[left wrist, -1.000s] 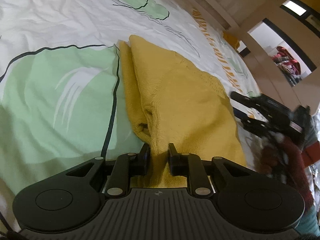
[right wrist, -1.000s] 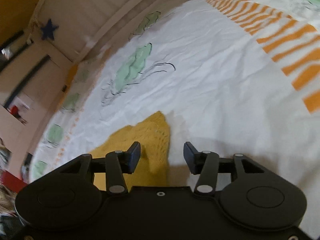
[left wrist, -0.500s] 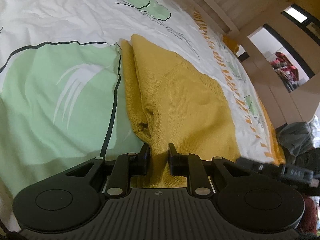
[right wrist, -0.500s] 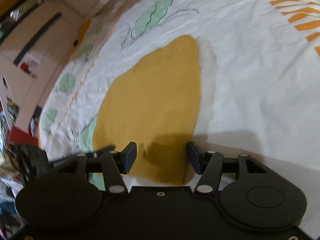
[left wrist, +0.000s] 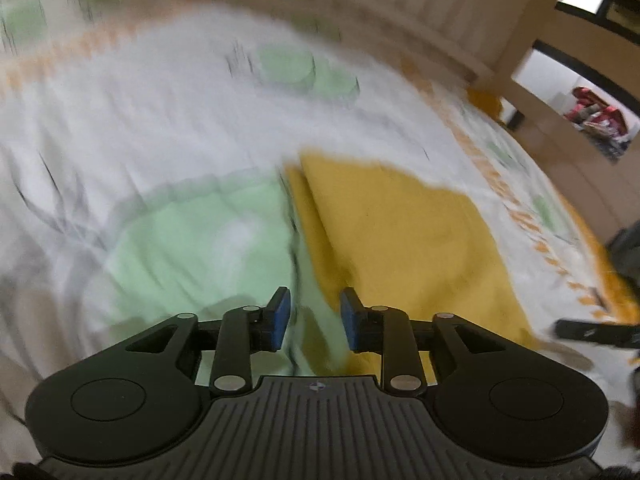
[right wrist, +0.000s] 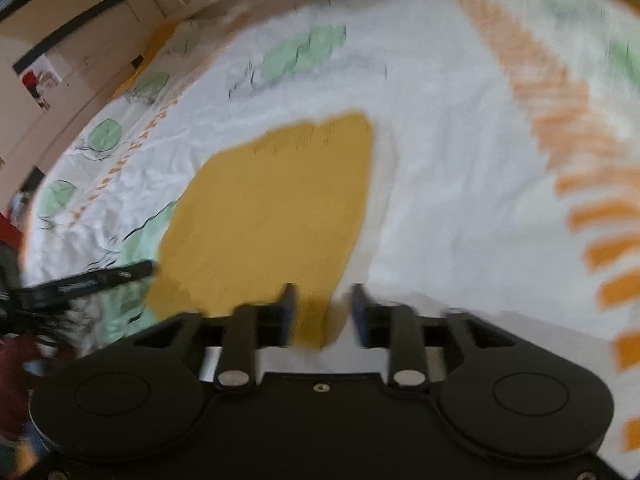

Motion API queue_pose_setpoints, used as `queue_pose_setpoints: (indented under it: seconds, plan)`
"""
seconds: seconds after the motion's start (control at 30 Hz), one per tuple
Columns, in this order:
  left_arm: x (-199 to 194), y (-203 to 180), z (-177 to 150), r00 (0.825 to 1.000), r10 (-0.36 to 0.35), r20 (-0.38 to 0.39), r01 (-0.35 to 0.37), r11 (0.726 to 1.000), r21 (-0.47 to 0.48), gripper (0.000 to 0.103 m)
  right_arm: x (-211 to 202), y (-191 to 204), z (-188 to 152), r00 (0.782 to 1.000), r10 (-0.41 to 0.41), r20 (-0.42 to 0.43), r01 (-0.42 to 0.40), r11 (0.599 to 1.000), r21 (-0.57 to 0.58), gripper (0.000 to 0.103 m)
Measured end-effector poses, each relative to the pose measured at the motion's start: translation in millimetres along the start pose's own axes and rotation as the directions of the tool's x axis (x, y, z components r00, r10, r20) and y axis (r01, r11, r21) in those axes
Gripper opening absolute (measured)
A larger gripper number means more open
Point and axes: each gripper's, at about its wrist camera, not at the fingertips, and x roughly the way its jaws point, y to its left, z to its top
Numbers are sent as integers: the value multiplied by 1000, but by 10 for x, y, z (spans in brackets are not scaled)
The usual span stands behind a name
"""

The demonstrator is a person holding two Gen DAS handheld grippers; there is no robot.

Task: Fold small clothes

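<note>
From the left wrist view the yellow knit garment (left wrist: 400,240) shows a doubled fold running along its left edge, beside a big pale green shape printed on the white bedspread (left wrist: 160,128); the right wrist view shows none of that fold, only a flat, rounded yellow sheet (right wrist: 272,216), but it does take in the broad orange stripes (right wrist: 560,128) of the bedspread off to the right and a row of small green leaf prints to the left. Both views are smeared by motion. The left gripper (left wrist: 315,324) stands with its blue-padded fingers apart and nothing between them but bedspread; the garment's near left edge lies just ahead and to the right of it. The right gripper (right wrist: 322,312) also has its fingers spread, and the garment's near corner lies in the gap between them, not pinched so far as I can see. Each view catches the other gripper as a dark bar at its edge, just off the garment's near side
</note>
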Motion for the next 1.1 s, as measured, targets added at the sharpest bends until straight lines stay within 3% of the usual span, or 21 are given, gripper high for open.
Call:
queue_pose_setpoints:
  seconds: [0.03, 0.07, 0.13, 0.2, 0.4, 0.5, 0.6, 0.67, 0.77, 0.87, 1.1]
  plan:
    - [-43, -39, 38, 999, 27, 38, -28, 999, 30, 40, -18, 44, 22, 999, -16, 42, 17, 999, -29, 68]
    - [-66, -79, 83, 996, 45, 72, -49, 997, 57, 48, -10, 90, 50, 996, -26, 82, 31, 998, -59, 69]
    - [-42, -161, 176, 992, 64, 110, -76, 992, 103, 52, 70, 186, 103, 989, -55, 135, 71, 991, -113, 76]
    - [54, -242, 259, 992, 71, 107, -85, 988, 130, 52, 217, 256, 161, 978, -87, 189, 117, 981, -156, 82]
    - [429, -437, 371, 987, 124, 97, -138, 979, 150, 52, 660, 290, 426, 954, -136, 268, 184, 970, -161, 82]
    - [629, -457, 360, 984, 162, 68, -171, 972, 159, 52, 897, 208, 555, 956, -159, 247, 199, 969, -144, 82]
    - [824, -419, 280, 974, 224, 20, -223, 957, 183, 54, 1168, 69, 559, 964, -211, 158, 233, 963, -136, 82]
    - [870, -378, 232, 973, 230, 23, -230, 954, 190, 59, 1212, -62, 514, 969, -203, 144, 218, 971, -97, 90]
    - [813, -412, 221, 968, 249, 35, -251, 944, 217, 60, 1147, -144, 480, 970, -187, 154, 196, 980, -43, 91]
    - [661, -505, 252, 960, 276, 50, -280, 930, 237, 59, 959, -63, 451, 960, -192, 206, 209, 976, -66, 90]
    - [117, -726, 195, 948, 294, 122, -313, 931, 189, 59, 257, 303, 202, 906, -212, 366, 267, 958, -108, 94]
